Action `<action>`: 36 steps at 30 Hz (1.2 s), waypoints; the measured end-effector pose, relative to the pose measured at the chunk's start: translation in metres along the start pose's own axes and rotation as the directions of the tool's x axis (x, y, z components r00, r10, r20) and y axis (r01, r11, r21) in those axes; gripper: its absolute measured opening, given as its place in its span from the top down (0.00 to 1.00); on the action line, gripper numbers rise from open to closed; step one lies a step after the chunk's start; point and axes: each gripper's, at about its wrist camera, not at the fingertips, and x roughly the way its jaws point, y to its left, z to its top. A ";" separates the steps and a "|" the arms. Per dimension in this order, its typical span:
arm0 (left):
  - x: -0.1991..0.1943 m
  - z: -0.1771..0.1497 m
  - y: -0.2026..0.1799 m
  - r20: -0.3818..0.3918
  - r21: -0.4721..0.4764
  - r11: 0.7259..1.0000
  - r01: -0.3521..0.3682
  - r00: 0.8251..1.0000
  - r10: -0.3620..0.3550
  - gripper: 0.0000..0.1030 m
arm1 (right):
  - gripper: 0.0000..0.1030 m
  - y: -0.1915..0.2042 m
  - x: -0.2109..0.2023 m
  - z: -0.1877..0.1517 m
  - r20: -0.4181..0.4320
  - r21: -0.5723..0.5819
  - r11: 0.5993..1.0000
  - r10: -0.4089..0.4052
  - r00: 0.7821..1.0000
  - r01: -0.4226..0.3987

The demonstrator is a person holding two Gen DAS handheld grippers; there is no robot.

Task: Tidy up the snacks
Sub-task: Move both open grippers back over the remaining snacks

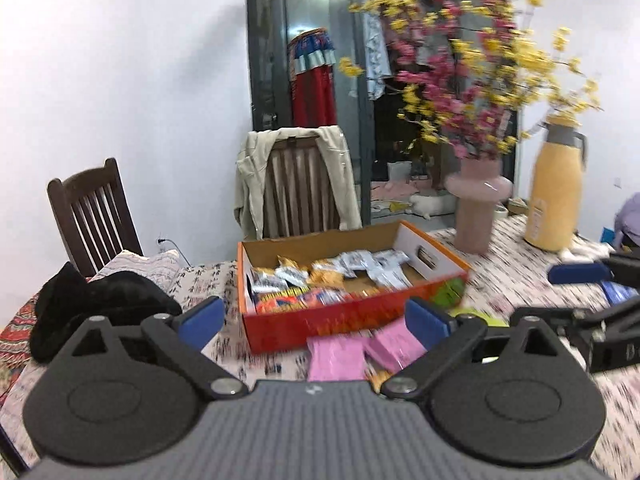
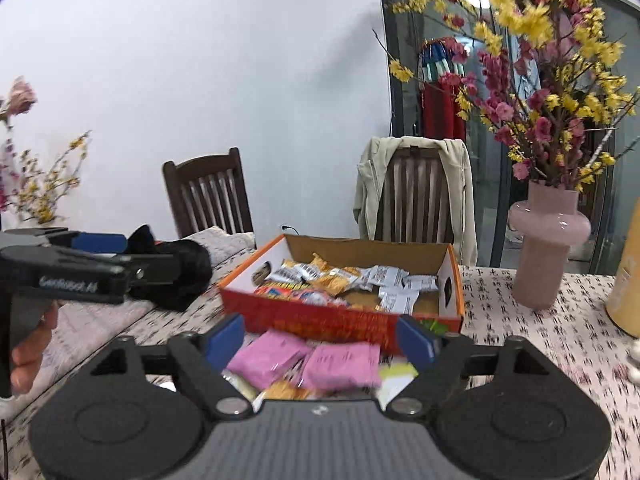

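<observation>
An orange cardboard box (image 1: 320, 322) (image 2: 320, 322) on the patterned tablecloth holds several snack packets, silver, yellow and orange-red. Two pink packets (image 1: 340, 356) (image 2: 308, 360) lie on the cloth just in front of the box, with yellowish packets partly hidden under them. My left gripper (image 1: 316, 322) hangs above the pink packets with its blue pads wide apart and nothing between them. My right gripper (image 2: 320, 340) is open too, over the same pink packets, and holds nothing. Each gripper shows at the edge of the other's view, the right gripper (image 1: 592, 280) and the left gripper (image 2: 100, 244).
A pink vase (image 1: 478, 208) (image 2: 546, 244) of pink and yellow blossoms and a yellow flask (image 1: 556, 196) stand right of the box. Black cloth (image 1: 92, 312) lies left. Two wooden chairs (image 1: 300, 188) stand behind the table, one draped with a beige jacket.
</observation>
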 end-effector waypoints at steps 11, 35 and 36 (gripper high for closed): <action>-0.083 -0.071 -0.022 -0.028 -0.046 0.998 0.034 0.999 -0.035 0.01 | 0.08 0.024 -0.078 -0.067 -0.046 0.023 0.999 -0.022 0.999 0.023; -0.063 -0.096 -0.026 -0.150 -0.117 0.993 -0.004 0.989 -0.013 0.03 | 0.12 -0.007 -0.091 -0.104 -0.115 0.084 0.995 -0.050 0.992 0.060; -0.059 -0.094 -0.024 -0.152 -0.125 0.992 -0.004 0.988 -0.015 0.04 | 0.12 -0.010 -0.088 -0.100 -0.112 0.077 0.995 -0.052 0.992 0.061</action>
